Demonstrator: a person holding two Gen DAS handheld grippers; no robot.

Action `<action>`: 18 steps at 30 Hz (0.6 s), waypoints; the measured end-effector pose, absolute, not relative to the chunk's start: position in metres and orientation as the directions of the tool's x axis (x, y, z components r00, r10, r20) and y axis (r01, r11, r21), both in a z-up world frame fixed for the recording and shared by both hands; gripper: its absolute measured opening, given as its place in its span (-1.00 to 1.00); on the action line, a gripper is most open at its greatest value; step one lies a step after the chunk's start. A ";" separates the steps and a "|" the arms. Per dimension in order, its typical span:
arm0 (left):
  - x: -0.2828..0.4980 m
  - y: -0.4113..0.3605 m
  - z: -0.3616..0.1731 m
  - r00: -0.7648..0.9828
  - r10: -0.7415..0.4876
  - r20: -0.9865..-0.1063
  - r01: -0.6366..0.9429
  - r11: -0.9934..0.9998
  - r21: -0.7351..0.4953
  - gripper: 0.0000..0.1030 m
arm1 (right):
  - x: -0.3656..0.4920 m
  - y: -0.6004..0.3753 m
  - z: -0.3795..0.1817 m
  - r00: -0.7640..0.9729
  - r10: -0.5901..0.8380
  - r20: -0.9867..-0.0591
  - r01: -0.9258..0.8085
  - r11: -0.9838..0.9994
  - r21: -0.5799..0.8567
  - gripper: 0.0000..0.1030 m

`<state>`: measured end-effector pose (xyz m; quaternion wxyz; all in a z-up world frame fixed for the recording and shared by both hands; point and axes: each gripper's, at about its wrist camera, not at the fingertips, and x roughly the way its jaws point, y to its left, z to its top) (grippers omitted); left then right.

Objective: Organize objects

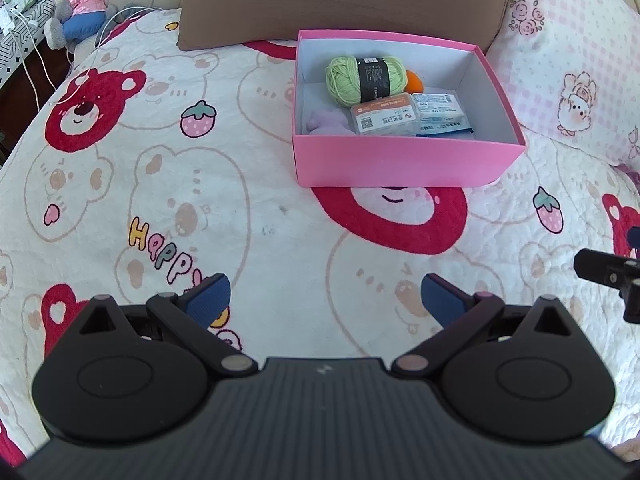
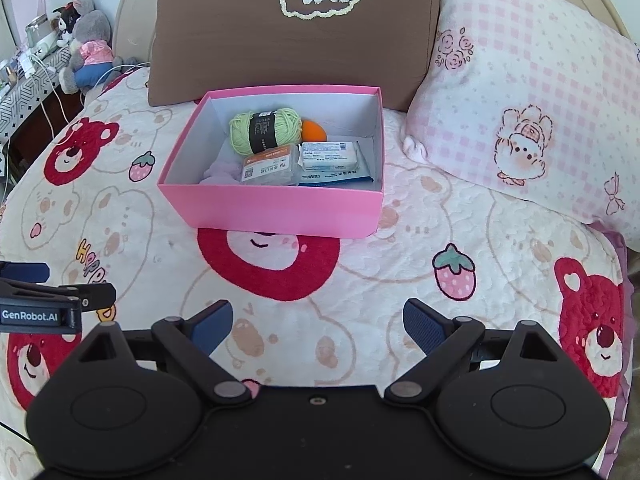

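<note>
Two grippers above bear-print quilt (image 1: 280,216), apart from everything. Brown cushion (image 2: 280,40) just behind pink box (image 1: 400,160). Inside box: green yarn ball (image 2: 264,128), orange ball (image 2: 314,131) beside it, packets (image 2: 332,156) and lilac plush (image 1: 326,122) in front. Left gripper (image 1: 325,300) spread wide, empty; right gripper (image 2: 318,326) likewise.

1 pink box (image 2: 280,208), center frame. Inside: 1 green yarn ball (image 2: 264,130), 1 orange ball (image 2: 314,131), 1 lilac soft item (image 2: 220,172), 3 flat packets, approx. 2 pillows at top: 1 brown (image 2: 280,48), 1 pink check (image 2: 532,120). 2 plush toys upper left (image 2: 86,48). 2 grippers.
</note>
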<state>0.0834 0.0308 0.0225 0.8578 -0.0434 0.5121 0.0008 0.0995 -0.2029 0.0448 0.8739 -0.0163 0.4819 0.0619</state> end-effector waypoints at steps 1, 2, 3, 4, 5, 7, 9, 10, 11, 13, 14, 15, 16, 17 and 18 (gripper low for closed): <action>0.084 0.031 0.022 0.475 -0.043 -0.879 -0.046 0.996 -0.074 1.00 | 0.100 -0.203 0.045 0.527 0.092 -0.845 -0.125 0.992 0.030 0.83; 0.084 0.030 0.022 0.474 -0.044 -0.879 -0.045 0.996 -0.074 1.00 | 0.100 -0.203 0.044 0.526 0.091 -0.845 -0.126 0.992 0.028 0.83; 0.084 0.030 0.022 0.473 -0.045 -0.880 -0.044 0.996 -0.074 1.00 | 0.100 -0.203 0.044 0.525 0.090 -0.846 -0.127 0.992 0.027 0.83; 0.084 0.030 0.022 0.473 -0.045 -0.880 -0.043 0.996 -0.075 1.00 | 0.100 -0.203 0.043 0.525 0.088 -0.846 -0.128 0.991 0.023 0.83; 0.084 0.030 0.022 0.473 -0.046 -0.880 -0.044 0.996 -0.075 1.00 | 0.100 -0.202 0.043 0.525 0.086 -0.846 -0.129 0.991 0.021 0.83; 0.083 0.030 0.023 0.479 -0.047 -0.877 -0.048 0.996 -0.079 1.00 | 0.099 -0.202 0.043 0.526 0.084 -0.846 -0.130 0.991 0.018 0.83; 0.083 0.031 0.024 0.483 -0.045 -0.874 -0.056 0.995 -0.082 1.00 | 0.099 -0.202 0.043 0.525 0.087 -0.846 -0.128 0.992 0.023 0.83; 0.084 0.030 0.024 0.482 -0.043 -0.875 -0.056 0.995 -0.080 1.00 | 0.098 -0.202 0.042 0.524 0.090 -0.847 -0.126 0.992 0.027 0.83; 0.084 0.030 0.024 0.482 -0.042 -0.875 -0.055 0.995 -0.078 1.00 | 0.098 -0.202 0.042 0.521 0.091 -0.849 -0.124 0.992 0.030 0.83; 0.084 0.030 0.024 0.482 -0.039 -0.875 -0.056 0.996 -0.075 1.00 | 0.098 -0.200 0.041 0.520 0.092 -0.849 -0.129 0.991 0.029 0.83; 0.084 0.029 0.024 0.482 -0.037 -0.876 -0.055 0.996 -0.073 1.00 | 0.097 -0.200 0.041 0.521 0.090 -0.849 -0.130 0.991 0.025 0.83; 0.084 0.029 0.024 0.485 -0.032 -0.874 -0.054 0.996 -0.067 1.00 | 0.097 -0.199 0.041 0.521 0.088 -0.849 -0.130 0.991 0.023 0.83; 0.083 0.029 0.025 0.490 -0.025 -0.871 -0.054 0.997 -0.059 1.00 | 0.097 -0.199 0.041 0.521 0.089 -0.849 -0.130 0.991 0.024 0.83; 0.083 0.028 0.025 0.495 -0.019 -0.869 -0.052 0.997 -0.051 1.00 | 0.097 -0.199 0.041 0.521 0.091 -0.849 -0.132 0.991 0.026 0.83; 0.083 0.028 0.025 0.495 -0.018 -0.869 -0.049 0.998 -0.049 1.00 | 0.097 -0.199 0.041 0.521 0.092 -0.849 -0.133 0.991 0.026 0.83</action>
